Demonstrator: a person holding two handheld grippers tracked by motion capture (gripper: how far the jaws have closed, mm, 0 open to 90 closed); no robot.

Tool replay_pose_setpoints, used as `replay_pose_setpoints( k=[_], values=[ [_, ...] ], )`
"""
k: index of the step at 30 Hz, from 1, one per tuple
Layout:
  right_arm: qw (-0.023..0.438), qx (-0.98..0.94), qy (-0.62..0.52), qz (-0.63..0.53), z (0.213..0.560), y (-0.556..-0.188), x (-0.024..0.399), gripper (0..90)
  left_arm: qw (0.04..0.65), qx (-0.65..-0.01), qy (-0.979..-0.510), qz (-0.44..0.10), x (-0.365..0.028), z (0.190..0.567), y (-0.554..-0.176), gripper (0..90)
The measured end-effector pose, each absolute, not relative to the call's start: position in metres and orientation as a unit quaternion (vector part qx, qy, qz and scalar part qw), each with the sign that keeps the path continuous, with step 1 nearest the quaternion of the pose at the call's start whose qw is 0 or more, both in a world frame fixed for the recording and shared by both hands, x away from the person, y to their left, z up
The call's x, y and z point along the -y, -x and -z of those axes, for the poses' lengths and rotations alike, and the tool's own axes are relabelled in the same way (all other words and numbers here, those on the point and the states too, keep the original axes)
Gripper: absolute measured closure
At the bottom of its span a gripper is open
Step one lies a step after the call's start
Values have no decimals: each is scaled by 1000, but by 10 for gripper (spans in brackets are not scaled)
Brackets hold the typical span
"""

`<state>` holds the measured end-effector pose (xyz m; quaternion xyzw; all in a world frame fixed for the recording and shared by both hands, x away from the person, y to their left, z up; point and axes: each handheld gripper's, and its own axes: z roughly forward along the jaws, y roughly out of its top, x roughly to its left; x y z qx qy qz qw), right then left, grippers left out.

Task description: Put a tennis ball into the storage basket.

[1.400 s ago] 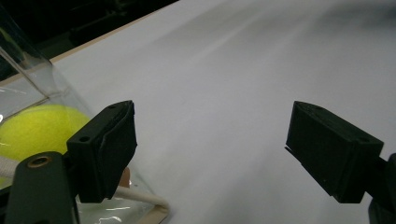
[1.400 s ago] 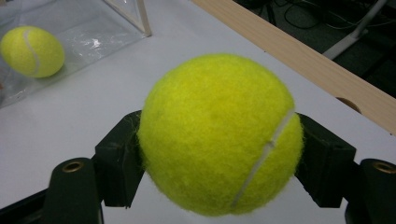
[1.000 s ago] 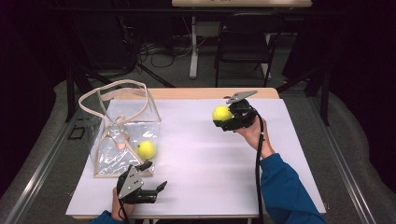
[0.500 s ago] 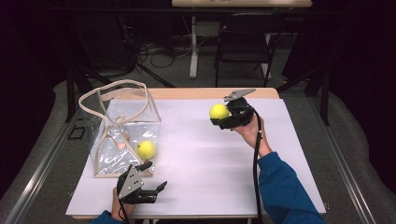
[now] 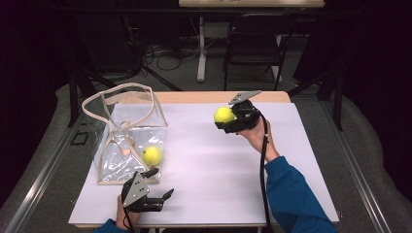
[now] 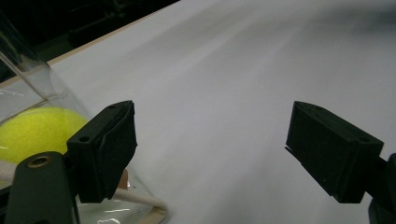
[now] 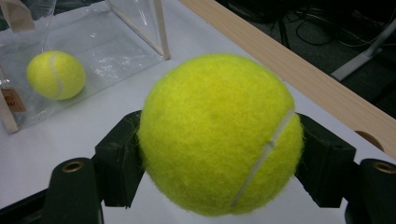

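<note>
My right gripper [image 5: 224, 117] is shut on a yellow tennis ball [image 5: 224, 114] and holds it above the white table top [image 5: 218, 165], right of centre; in the right gripper view the held tennis ball [image 7: 219, 135] sits squeezed between both jaws. A second tennis ball [image 5: 151, 156] lies inside a clear plastic bag [image 5: 127, 141] with beige handles at the left. My left gripper [image 5: 160, 187] rests near the front edge, just in front of the bag, its jaws open and empty. The left gripper view has that bagged ball [image 6: 37, 133] behind the left jaw.
The bag stands upright with its handles [image 5: 121, 97] looped over the open top. A wooden table edge [image 5: 218, 96] runs along the back. Beyond it are a chair [image 5: 255, 43] and cables on the floor. White surface stretches between the two grippers.
The right gripper with its ball has shifted slightly left and up. The left gripper has kept still.
</note>
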<state>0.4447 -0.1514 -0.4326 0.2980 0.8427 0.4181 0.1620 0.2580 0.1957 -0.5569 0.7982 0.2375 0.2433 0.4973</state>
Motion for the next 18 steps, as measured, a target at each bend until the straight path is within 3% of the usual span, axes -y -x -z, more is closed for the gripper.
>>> replay_pose_setpoints(
  k=[18],
  values=[
    [160, -843, -288, -426, 426, -448, 136, 262, 497, -238, -798, -243, -197, 557, -258, 159]
  ],
)
